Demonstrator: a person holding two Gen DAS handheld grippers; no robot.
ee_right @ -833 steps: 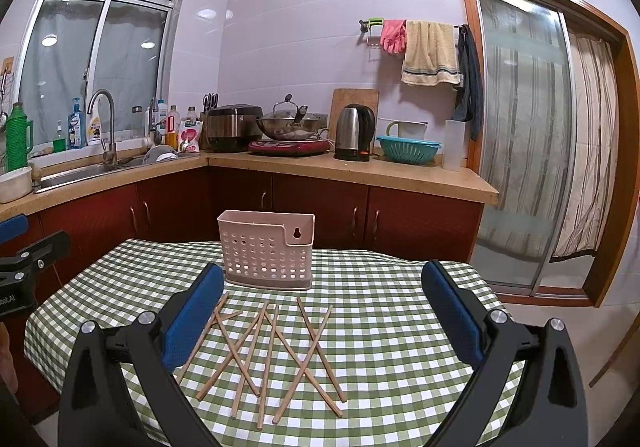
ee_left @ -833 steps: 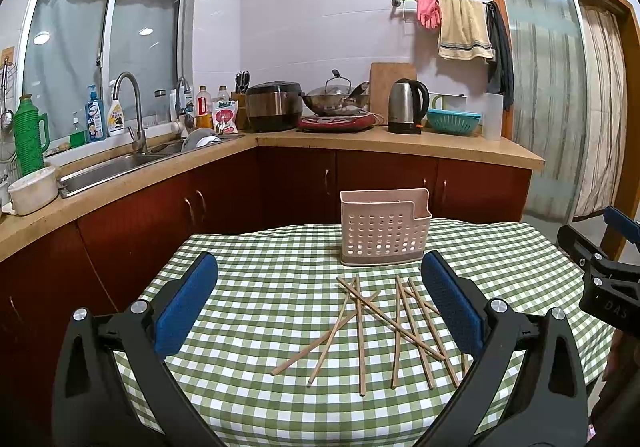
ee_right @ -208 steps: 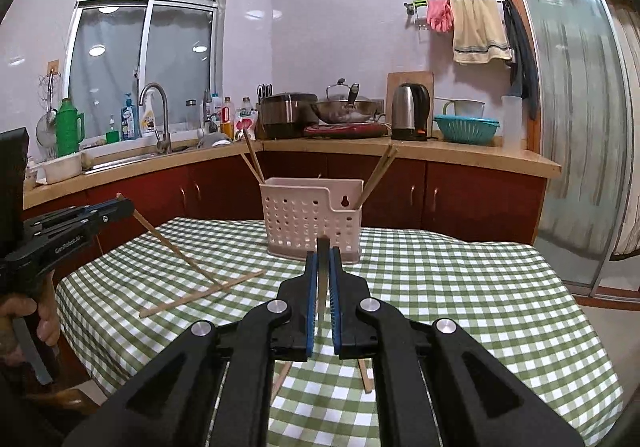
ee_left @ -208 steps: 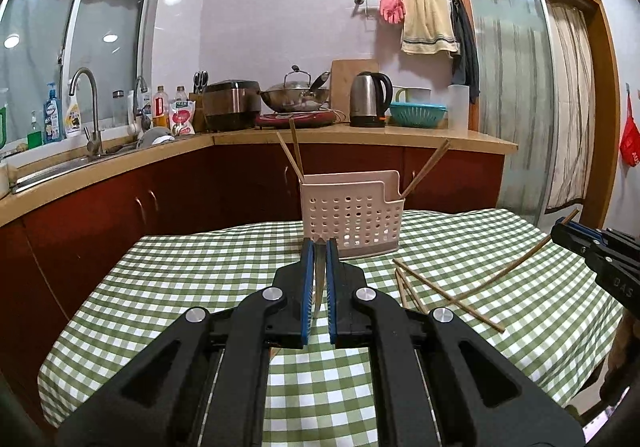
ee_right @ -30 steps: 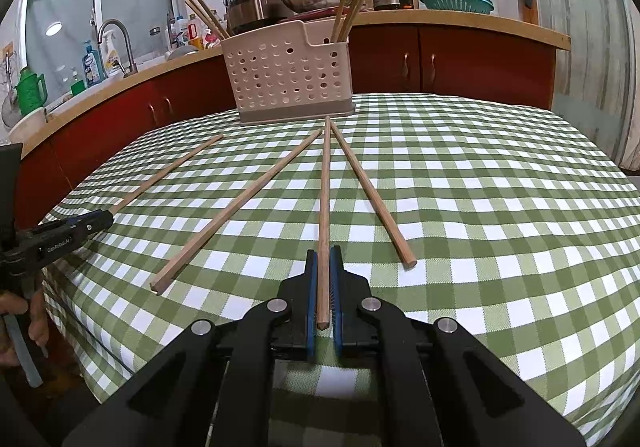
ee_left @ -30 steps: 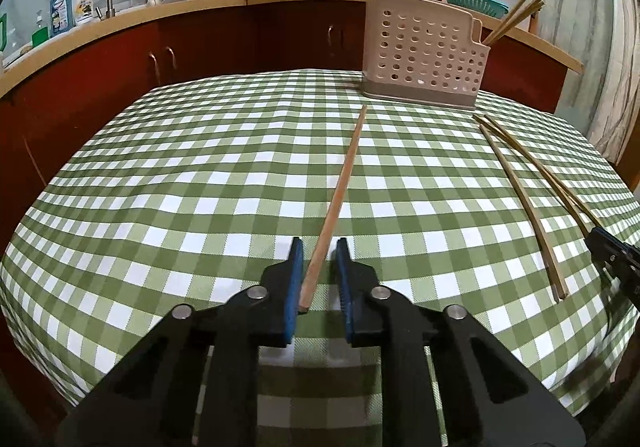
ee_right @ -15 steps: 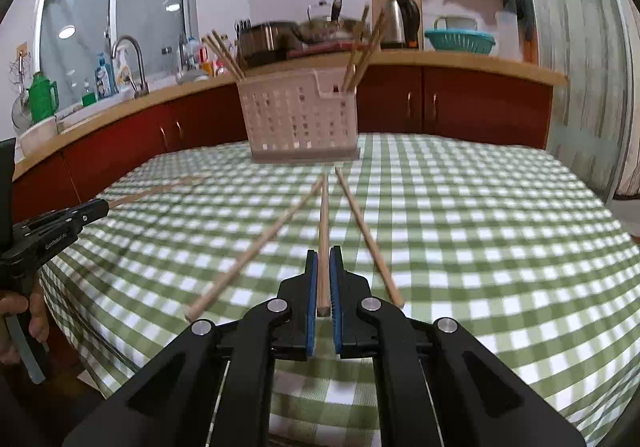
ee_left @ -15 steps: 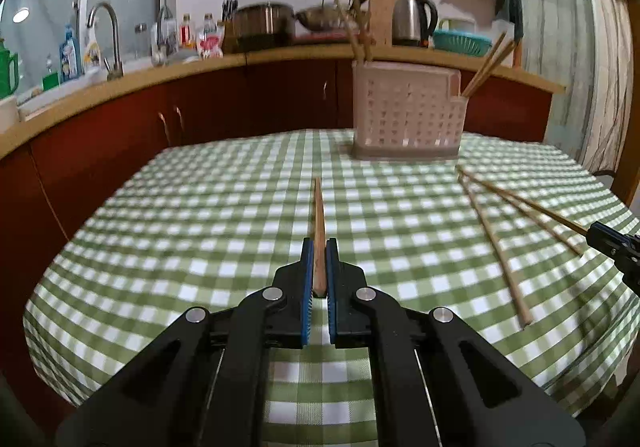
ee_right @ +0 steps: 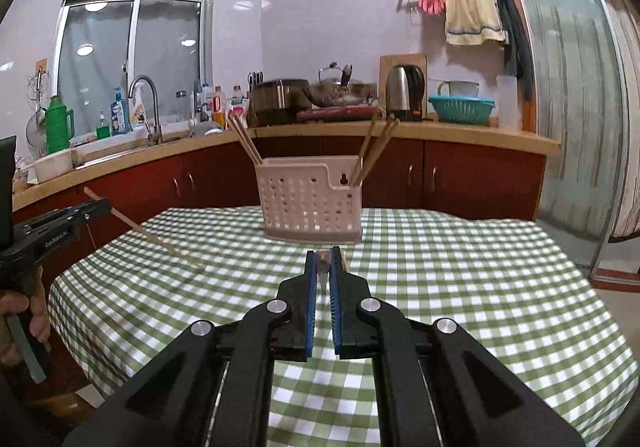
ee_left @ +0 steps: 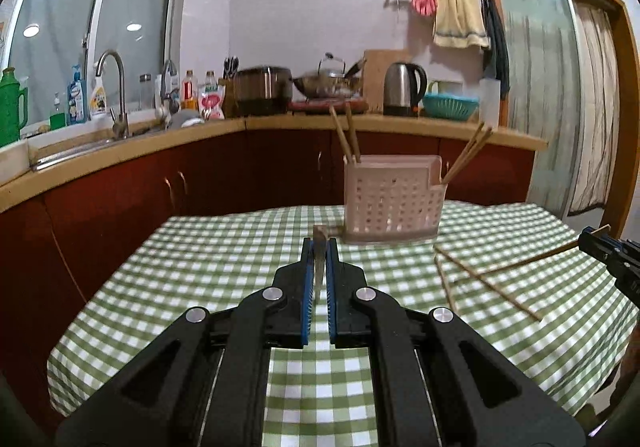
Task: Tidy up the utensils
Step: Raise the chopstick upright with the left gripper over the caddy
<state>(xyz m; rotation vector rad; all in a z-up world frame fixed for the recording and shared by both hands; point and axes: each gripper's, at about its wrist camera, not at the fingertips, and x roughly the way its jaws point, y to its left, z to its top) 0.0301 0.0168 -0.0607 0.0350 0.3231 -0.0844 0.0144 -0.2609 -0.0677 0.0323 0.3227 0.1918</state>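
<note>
Above the checked table [ee_left: 224,267], both tongs [ee_left: 319,247] [ee_right: 324,261] each clamped on 1 chopstick [ee_left: 319,243] [ee_right: 323,259], basket [ee_left: 394,199] ahead.

walls white tile [ee_left: 304,19] | window [ee_left: 92,35] left | cabinets dark red [ee_left: 224,175]

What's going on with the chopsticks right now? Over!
Left gripper and right gripper each shut on one chopstick. Two loose chopsticks left on the table. Holder unobstructed.
</note>
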